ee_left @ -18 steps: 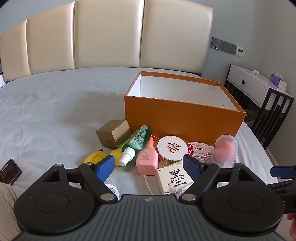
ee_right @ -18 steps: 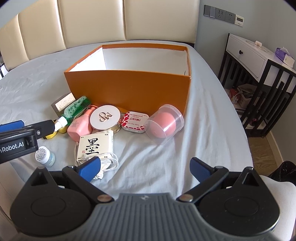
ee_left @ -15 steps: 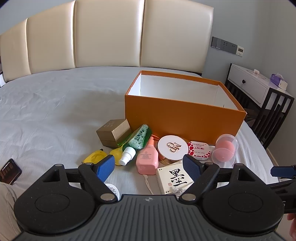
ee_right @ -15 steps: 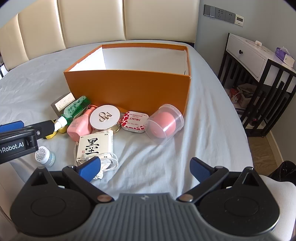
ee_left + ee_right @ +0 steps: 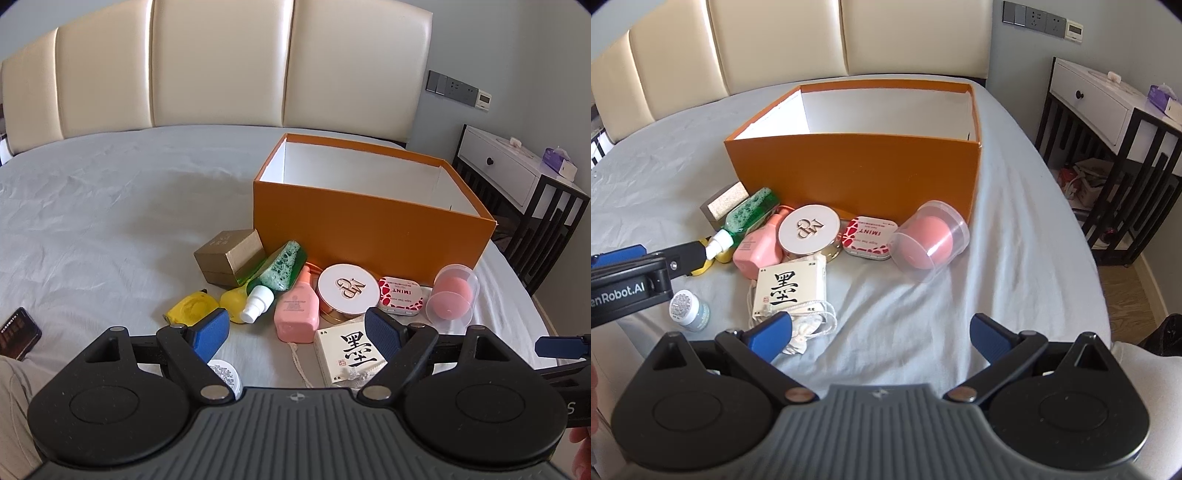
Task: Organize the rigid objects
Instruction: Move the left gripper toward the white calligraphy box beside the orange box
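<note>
Both grippers, left [image 5: 295, 328] and right [image 5: 881, 330], are being held spread, empty. Items are being crowded against box [image 5: 857, 173]; neighbours risk being knocked during any grasp.

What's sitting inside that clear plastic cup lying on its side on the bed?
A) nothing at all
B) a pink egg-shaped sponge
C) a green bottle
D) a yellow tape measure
B: through the wall of the clear cup, tipped on its side in front of the orange box, a rounded pink sponge shows; the left wrist view shows the same.
</note>
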The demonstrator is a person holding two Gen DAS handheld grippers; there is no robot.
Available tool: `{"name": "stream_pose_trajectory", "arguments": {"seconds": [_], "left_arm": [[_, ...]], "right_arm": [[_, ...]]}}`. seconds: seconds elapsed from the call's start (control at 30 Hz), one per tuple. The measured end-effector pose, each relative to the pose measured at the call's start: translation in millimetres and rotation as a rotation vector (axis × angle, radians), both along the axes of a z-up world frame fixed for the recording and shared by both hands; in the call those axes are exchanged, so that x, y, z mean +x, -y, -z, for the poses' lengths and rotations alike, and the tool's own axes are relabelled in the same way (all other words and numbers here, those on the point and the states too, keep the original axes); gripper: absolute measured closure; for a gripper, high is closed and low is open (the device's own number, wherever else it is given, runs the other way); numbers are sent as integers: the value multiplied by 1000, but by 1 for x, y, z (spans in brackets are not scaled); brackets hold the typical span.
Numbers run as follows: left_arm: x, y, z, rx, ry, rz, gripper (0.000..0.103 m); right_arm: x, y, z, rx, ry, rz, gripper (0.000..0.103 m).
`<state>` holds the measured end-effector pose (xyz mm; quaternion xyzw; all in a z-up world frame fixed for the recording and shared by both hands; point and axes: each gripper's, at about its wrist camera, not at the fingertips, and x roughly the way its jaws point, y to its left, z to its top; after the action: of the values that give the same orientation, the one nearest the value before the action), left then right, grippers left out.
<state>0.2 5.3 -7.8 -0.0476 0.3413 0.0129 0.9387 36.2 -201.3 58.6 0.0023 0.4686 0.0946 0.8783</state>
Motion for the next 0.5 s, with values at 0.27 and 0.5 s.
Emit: {"name": "stream_pose_trajectory", "arguments": {"seconds": [0.27,0.5], "left_arm": [[3,-10,17,-175,-75,29,28],[14,-24,35,-309,-191,9,39]], "right_arm": [[2,-3,8,29,15,-18,3],[9,-17,18,9,7,-80,24]]}}
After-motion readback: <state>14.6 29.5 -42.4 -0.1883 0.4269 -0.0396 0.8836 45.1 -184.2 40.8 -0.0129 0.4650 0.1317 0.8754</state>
